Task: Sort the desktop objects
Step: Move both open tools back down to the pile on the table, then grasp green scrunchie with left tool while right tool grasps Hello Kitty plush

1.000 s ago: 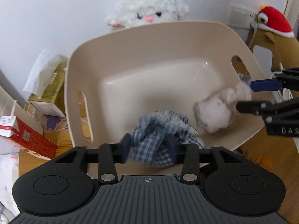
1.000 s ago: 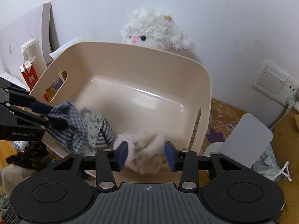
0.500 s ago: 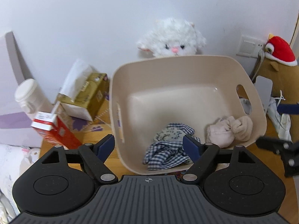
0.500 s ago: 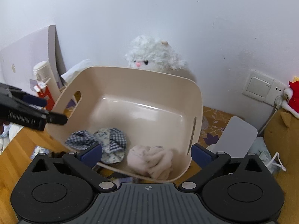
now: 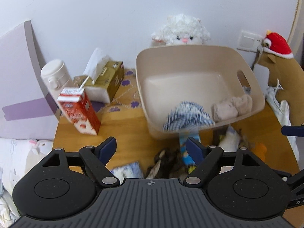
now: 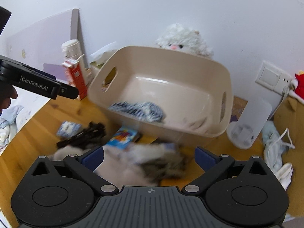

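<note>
A beige plastic bin [image 5: 199, 57] stands tilted on the wooden table. A blue checked cloth [image 5: 187, 117] and a pale pink fluffy bundle [image 5: 231, 108] lie inside it, near its front wall. My left gripper [image 5: 151, 148] is open and holds nothing, short of the bin, above a dark item [image 5: 165, 161] and a colourful box [image 5: 185, 152]. My right gripper [image 6: 149, 156] is also open and bare, over a blurred grey-white fluffy thing [image 6: 136, 163]. In the right wrist view the bin [image 6: 161, 57] shows the checked cloth [image 6: 138, 110].
Left of the bin are a red carton [image 5: 79, 110], a tissue box [image 5: 106, 81] and a white bottle [image 5: 54, 76]. A white plush [image 5: 182, 32] sits behind it, a brown plush with a red hat [image 5: 277, 45] to its right. A white stand [image 6: 250, 121] is beside the bin.
Both grippers opened, leaving the checked cloth and the pink bundle in the bin. Both then drew back and rose, so the bin looks smaller and the table in front shows.
</note>
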Available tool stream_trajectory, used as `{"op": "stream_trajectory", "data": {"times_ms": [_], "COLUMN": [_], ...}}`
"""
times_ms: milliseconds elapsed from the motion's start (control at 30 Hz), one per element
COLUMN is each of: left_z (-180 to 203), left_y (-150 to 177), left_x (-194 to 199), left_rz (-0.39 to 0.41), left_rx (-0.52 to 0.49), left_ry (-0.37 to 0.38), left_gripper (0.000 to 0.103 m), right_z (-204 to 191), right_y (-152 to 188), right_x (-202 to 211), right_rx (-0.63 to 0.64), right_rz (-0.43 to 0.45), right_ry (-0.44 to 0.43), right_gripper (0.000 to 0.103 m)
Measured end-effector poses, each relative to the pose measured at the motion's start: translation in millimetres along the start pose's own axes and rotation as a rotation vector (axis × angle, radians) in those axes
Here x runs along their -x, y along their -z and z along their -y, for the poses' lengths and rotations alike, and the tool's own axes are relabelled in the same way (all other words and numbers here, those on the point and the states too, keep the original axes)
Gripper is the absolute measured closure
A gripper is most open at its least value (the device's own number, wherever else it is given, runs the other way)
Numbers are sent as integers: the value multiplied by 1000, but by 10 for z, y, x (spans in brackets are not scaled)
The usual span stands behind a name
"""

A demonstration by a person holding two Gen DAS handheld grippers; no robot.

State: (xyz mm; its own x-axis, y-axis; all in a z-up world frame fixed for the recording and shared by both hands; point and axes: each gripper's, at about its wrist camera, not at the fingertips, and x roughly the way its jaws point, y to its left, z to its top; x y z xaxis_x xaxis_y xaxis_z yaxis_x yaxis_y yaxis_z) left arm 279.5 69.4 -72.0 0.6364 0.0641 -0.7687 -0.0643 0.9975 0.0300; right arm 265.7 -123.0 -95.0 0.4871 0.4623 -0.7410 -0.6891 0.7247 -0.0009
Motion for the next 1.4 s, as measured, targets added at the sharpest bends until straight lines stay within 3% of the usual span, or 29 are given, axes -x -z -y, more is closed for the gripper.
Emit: {"op": "stream_trajectory", "data": {"times_ms": [467,600,867,1400], "left_z": [-265,-217,-112,143], "left_y": [732,946,1333,1541], "left_x": [202,142,-147,-401], "left_rz": [-103,-149,-261,-291], "left_rx": [-88,-124,-214,-318], "left_ry": [78,124,134,156], "left_gripper": [21,21,20,23], "right_z": [-690,-812,-975,-946], "right_y": [646,806,1007,1071], "right_x": [61,-19,-266,-434], "right_rx": [-108,-171,-288,-220], "right_rz": [-111,-159,-249,-321], "right_ry": [-32,-49,-37,28], "right_gripper": [0,0,0,3]}}
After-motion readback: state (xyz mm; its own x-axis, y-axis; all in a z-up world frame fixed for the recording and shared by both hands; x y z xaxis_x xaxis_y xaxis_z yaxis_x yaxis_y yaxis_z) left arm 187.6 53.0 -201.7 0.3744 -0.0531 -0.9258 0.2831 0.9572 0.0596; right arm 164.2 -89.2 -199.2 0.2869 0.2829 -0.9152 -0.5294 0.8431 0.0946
